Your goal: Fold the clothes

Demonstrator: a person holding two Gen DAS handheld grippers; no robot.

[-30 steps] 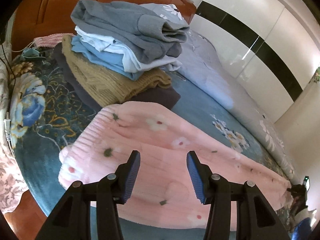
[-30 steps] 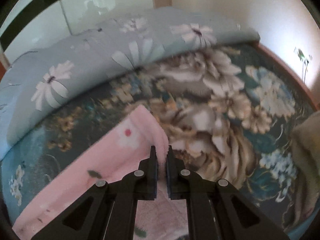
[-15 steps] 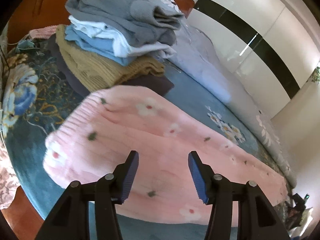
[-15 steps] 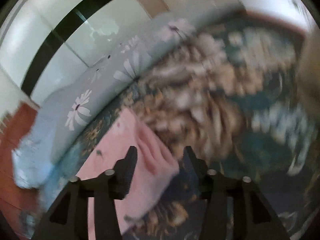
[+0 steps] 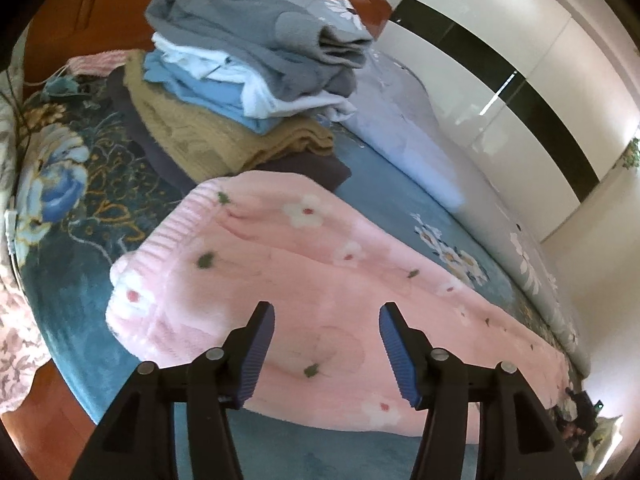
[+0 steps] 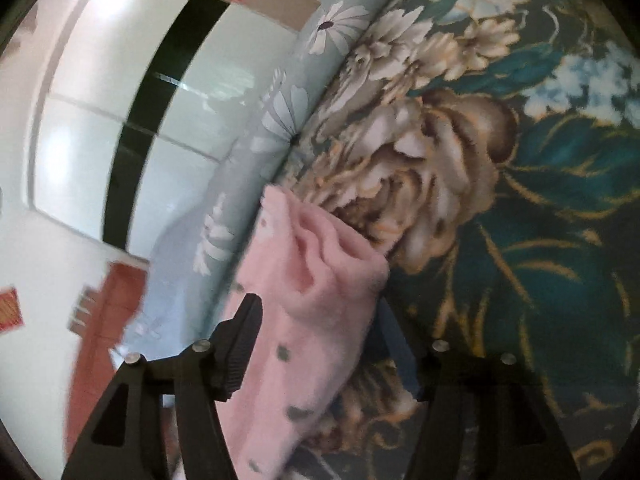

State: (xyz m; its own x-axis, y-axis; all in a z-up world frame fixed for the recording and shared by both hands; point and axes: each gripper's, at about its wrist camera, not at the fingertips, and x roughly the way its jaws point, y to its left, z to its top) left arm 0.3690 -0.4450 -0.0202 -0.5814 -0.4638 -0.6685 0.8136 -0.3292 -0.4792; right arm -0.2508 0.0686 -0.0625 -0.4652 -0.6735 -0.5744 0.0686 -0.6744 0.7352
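The fluffy pink flower-print garment (image 5: 320,280) lies lengthwise along the floral bed blanket (image 5: 80,208), ribbed hem toward the stacked clothes (image 5: 248,80), beneath the wide-spread left gripper (image 5: 326,344) and right gripper (image 6: 320,344).

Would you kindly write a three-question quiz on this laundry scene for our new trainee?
1. True or false: the left claw is open above the pink garment.
2. Which item tops the pile of folded clothes? A) grey sweater B) tan knit C) dark garment
3. Fill in: the right claw is ____, with the pink cloth lying between its jaws.

Key: 1 true; 2 A, the grey sweater; 3 open.
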